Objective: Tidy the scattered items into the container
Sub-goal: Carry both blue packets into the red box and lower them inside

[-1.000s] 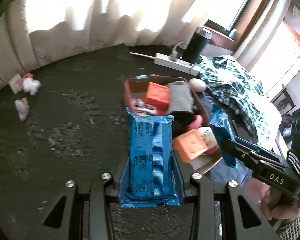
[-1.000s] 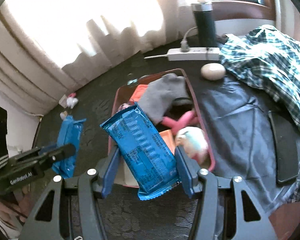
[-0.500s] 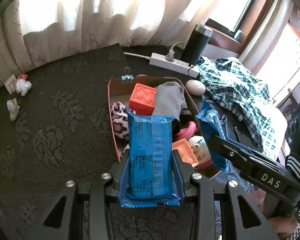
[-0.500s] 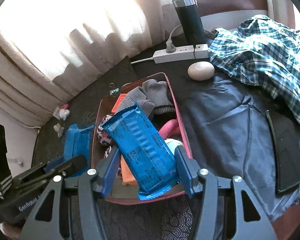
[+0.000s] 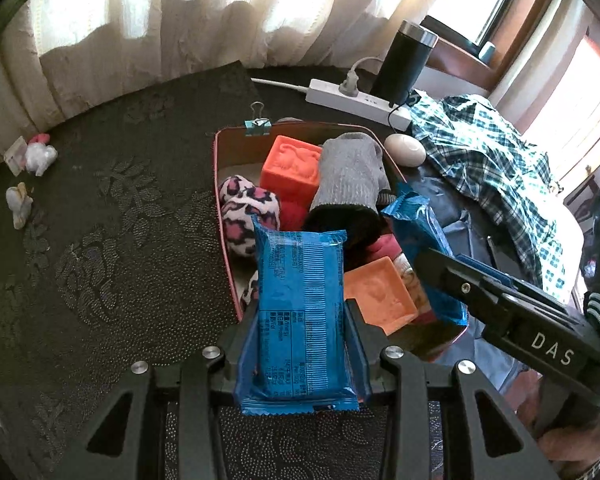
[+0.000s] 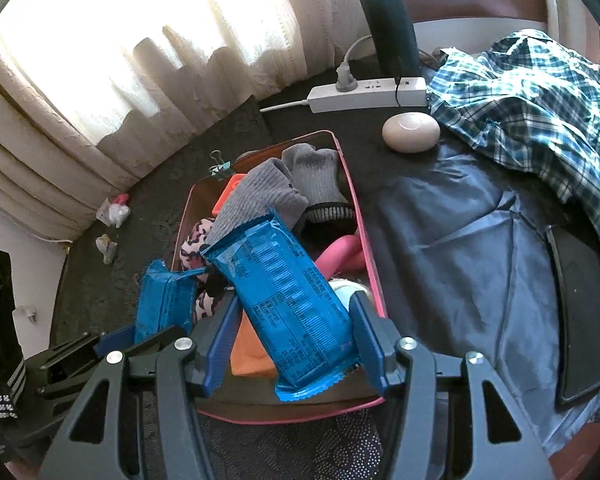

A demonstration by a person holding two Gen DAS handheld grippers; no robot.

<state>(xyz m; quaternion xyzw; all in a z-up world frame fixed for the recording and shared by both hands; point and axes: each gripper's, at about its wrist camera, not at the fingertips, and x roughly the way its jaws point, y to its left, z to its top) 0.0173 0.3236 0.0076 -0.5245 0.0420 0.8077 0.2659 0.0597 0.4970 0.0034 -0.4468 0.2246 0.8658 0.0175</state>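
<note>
Your left gripper pinches a blue snack packet, long axis running straight out along the fingers, far end over the container's near-left rim. Your right gripper clamps a second blue packet, skewed up-left, hanging over the near end of the red container. Both packets sit above the box, neither resting in it; the right one looks more centred, so I'd drop it first. Inside, near to far: orange block, leopard-print plush, pink toy, grey socks, second orange block. It's crowded, so packets will likely lie on top.
</note>
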